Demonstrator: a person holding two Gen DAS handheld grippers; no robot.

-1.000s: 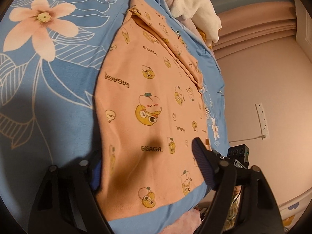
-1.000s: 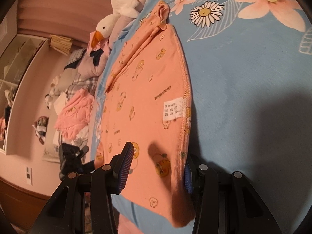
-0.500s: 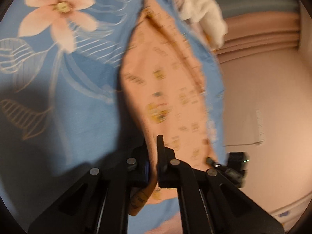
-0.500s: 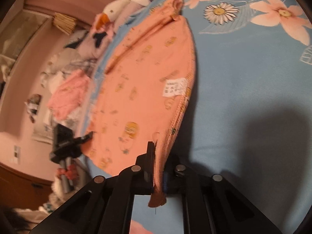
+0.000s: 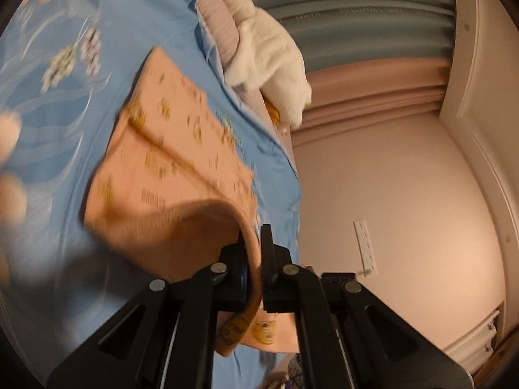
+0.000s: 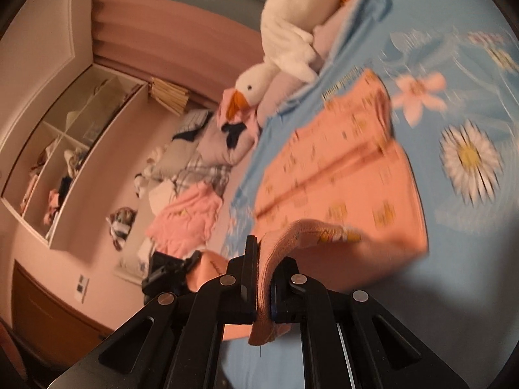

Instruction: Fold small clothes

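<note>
Shirt [image 5: 168,149] lay on bed [image 5: 48,123], near hem pinched by left gripper [image 5: 254,259] and right gripper [image 6: 266,278], lifted; uneven carry could skew the fold.

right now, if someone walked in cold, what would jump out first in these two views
The peach cartoon-print garment on the blue floral bedsheet, its near hem lifted and curling over, clamped by both the left gripper and right gripper. Next, the white plush goose with an orange beak lying at the bed's far edge.
</note>
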